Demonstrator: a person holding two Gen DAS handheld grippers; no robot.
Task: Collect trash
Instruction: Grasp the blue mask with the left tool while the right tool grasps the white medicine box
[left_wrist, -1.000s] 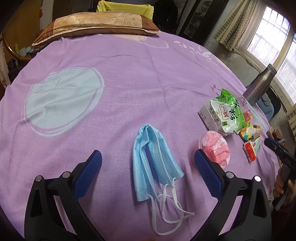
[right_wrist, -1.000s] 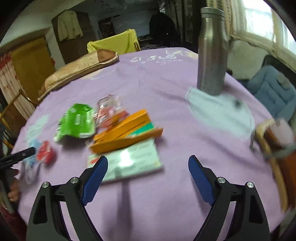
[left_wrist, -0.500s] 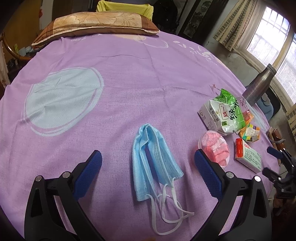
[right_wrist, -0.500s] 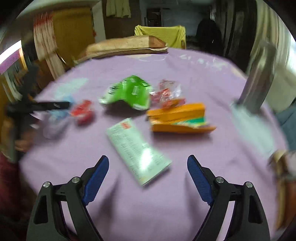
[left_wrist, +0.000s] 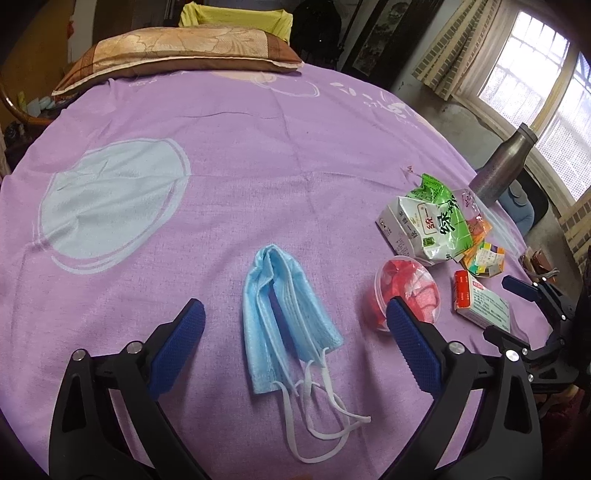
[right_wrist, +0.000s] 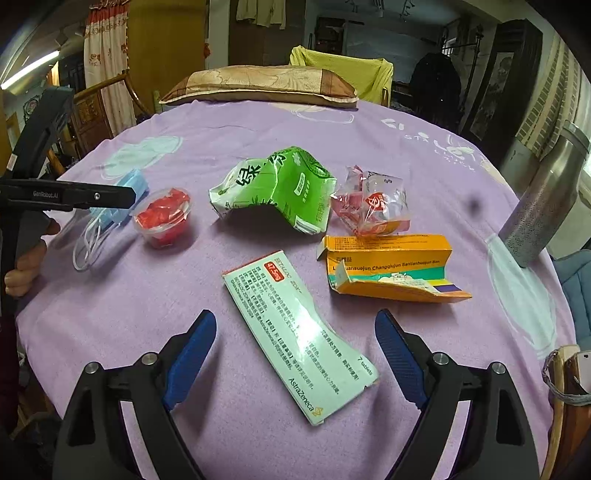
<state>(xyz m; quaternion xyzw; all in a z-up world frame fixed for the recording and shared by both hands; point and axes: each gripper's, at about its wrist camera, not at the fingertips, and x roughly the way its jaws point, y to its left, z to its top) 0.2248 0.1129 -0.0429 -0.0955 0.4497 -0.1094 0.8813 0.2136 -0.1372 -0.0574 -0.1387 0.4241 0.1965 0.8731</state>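
Trash lies on a purple bedsheet (left_wrist: 258, 140). A blue face mask (left_wrist: 284, 317) lies between the fingers of my open left gripper (left_wrist: 295, 343). A clear cup of red scraps (left_wrist: 406, 288) sits by its right finger. My open right gripper (right_wrist: 295, 354) straddles a white medicine box (right_wrist: 299, 339). Beyond it lie an orange torn box (right_wrist: 388, 266), a green and white carton (right_wrist: 277, 188), a clear candy wrapper (right_wrist: 369, 203), the red cup (right_wrist: 162, 218) and the mask (right_wrist: 122, 199). The left gripper also shows in the right wrist view (right_wrist: 110, 197).
A steel bottle (right_wrist: 543, 199) stands at the right edge of the bed. A brown pillow (right_wrist: 258, 83) lies at the far end, with a yellow chair behind. A wooden object (right_wrist: 565, 376) sits at the near right corner.
My right gripper has swung left and settled over the white medicine box, which has turned. My left gripper and the mask have stayed in place.
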